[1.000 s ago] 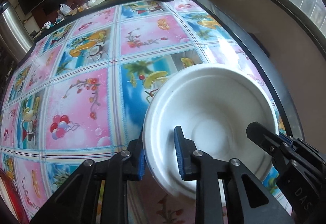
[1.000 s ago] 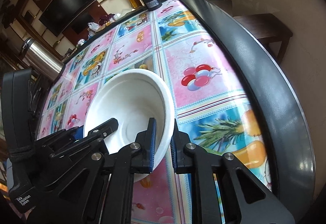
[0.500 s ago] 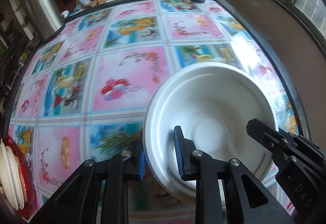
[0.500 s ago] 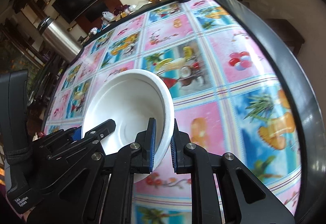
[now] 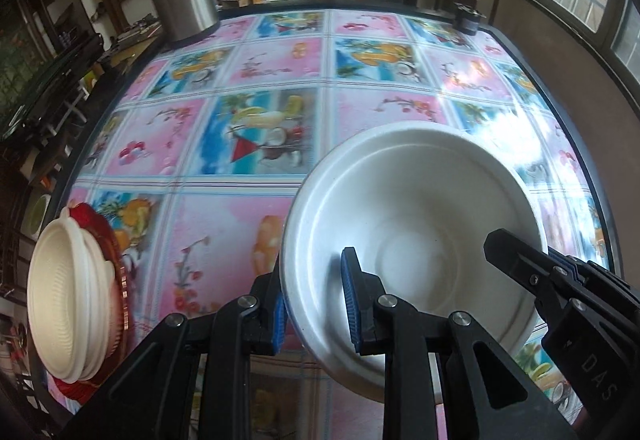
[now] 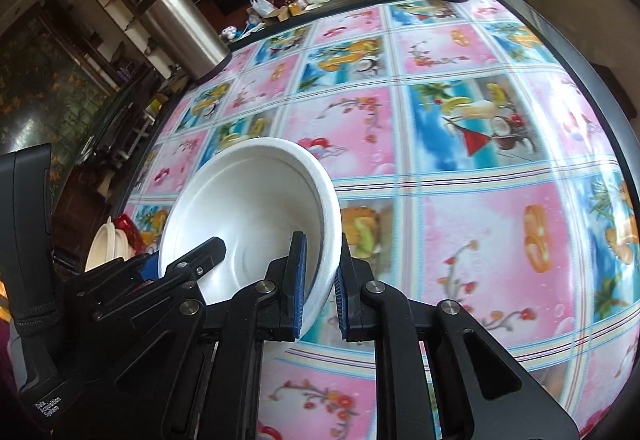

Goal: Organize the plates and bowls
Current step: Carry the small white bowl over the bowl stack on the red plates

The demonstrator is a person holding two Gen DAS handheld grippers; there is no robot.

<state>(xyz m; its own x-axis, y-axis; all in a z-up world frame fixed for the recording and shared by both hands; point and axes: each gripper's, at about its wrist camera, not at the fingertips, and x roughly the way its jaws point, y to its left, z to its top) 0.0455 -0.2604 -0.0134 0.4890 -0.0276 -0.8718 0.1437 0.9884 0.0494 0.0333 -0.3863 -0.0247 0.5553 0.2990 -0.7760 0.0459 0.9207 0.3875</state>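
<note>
white bowl [image 5: 416,224] is clamped by its rim on both sides, left gripper [image 5: 314,300] and right gripper [image 6: 320,280], held above the patterned table [image 5: 248,232]; plate stack [image 5: 68,300] sits at table's left edge.

The left gripper [image 5: 314,296], at the bottom of its own view, is matte black, with angular linkage arms joined by round silver pivot screws. Its two fingers end in ribbed blue pads [image 5: 349,292]. The right gripper [image 6: 320,272] is built the same way: black triangular cut-out arms, silver screws, blue pads. At the lower left of the right wrist view, the other gripper's black housing carries small white lettering reading "Data Acquisition System".
</note>
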